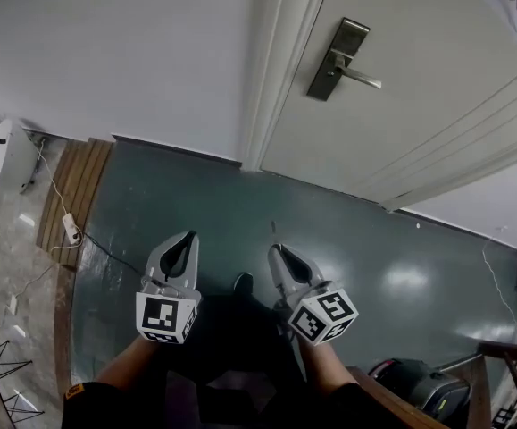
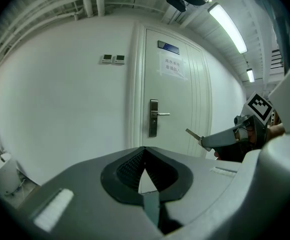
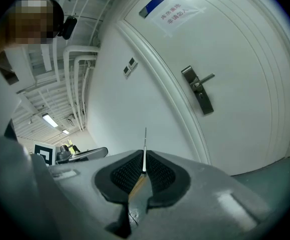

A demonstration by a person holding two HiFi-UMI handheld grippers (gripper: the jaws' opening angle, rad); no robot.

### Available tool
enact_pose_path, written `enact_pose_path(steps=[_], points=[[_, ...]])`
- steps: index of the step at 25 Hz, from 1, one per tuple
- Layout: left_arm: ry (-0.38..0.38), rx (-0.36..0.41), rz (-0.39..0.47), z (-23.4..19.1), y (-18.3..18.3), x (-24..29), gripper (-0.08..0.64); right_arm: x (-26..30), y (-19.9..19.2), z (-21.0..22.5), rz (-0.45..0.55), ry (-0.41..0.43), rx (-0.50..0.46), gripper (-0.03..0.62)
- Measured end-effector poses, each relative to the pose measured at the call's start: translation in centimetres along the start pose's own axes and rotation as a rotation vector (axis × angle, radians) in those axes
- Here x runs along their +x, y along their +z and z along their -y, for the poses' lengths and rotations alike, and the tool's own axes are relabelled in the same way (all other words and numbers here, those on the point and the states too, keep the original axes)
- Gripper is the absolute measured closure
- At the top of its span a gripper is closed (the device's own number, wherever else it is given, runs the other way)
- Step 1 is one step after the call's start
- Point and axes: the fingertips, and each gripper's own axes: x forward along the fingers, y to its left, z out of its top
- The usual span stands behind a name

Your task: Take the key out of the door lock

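both forearms reach forward and low from the person's body, side by side over the dark green floor, near each other but apart. the left gripper and the right gripper point ahead toward the foot of the door, with their marker cubes nearest the person. both are well short of the door and well below its handle.

the left gripper's jaws are pressed together at the tips with nothing between them. the right gripper's jaws are clamped on the key, which its own view shows edge-on as a thin blade rising past the tips. in the left gripper view the blade sticks out of the right gripper's nose, aimed at the door. the key is out of the lock and well apart from the lock plate, whose lever juts to the right.

a white wall runs left of the door frame. a paper notice is stuck on the door's upper part, and two small switches sit on the wall beside the frame. a white round unit stands at the far left by a strip of wooden flooring, where a cable trails.
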Motion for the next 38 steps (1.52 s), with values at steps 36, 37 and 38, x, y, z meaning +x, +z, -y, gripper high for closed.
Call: enact_pose_path(steps=[36, 37, 38], points=[[-0.094, -0.047, -0.030, -10.9, -3.5, -7.3, 0.545, 4.1, -6.4, -13.0, -0.007, -0.180, -0.072, 0.577], [-0.100, -0.048, -0.037, -10.3, -3.6, -7.3, 0.545, 3.6, -6.5, -12.7, -0.006, -0.183, -0.070, 0.575], [-0.107, -0.051, -0.045, -9.8, -3.7, -7.3, 0.545, 3.2, -6.6, -12.5, -0.005, -0.185, -0.070, 0.575]])
